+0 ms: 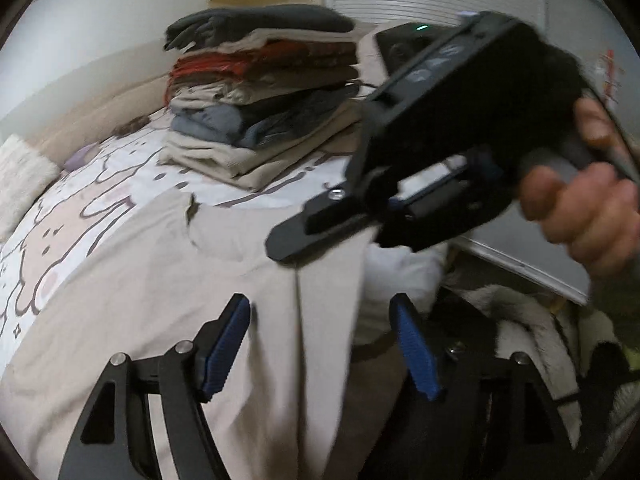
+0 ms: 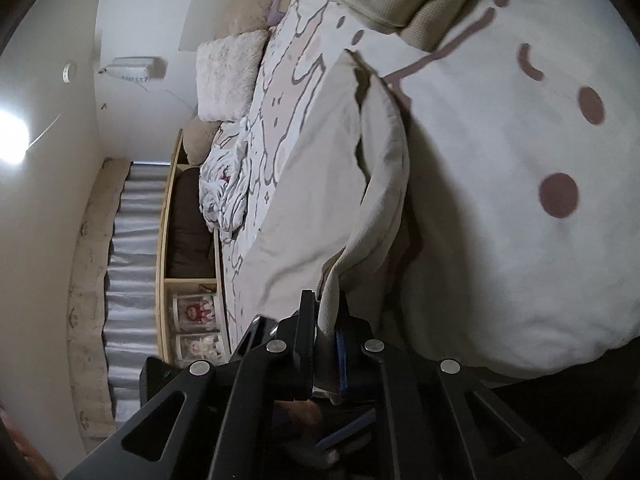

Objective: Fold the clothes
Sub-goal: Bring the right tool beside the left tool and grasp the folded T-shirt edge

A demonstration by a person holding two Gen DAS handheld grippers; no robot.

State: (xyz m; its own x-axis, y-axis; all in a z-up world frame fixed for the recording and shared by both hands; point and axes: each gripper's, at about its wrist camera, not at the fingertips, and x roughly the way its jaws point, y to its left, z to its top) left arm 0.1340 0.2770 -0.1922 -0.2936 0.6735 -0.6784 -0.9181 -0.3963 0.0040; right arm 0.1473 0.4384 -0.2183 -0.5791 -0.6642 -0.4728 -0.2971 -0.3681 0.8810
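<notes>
A beige garment [image 1: 168,292] lies spread on the bed, with a fold edge running down its middle. My left gripper [image 1: 320,344] is open just above it, blue pads apart, holding nothing. My right gripper [image 1: 280,248] shows in the left wrist view, held by a hand, its fingers shut at the garment's far edge. In the right wrist view my right gripper [image 2: 326,322] is shut on a ribbed edge of the beige garment [image 2: 320,184], which hangs from the fingers toward the bed.
A stack of folded clothes [image 1: 260,92] stands on the patterned duvet [image 1: 80,208] behind the garment. A fluffy pillow [image 2: 228,76] and a crumpled white cloth [image 2: 224,192] lie further along the bed. A wooden shelf [image 2: 172,240] and curtain stand beside the bed. More clothing [image 1: 520,320] lies off the bed's edge.
</notes>
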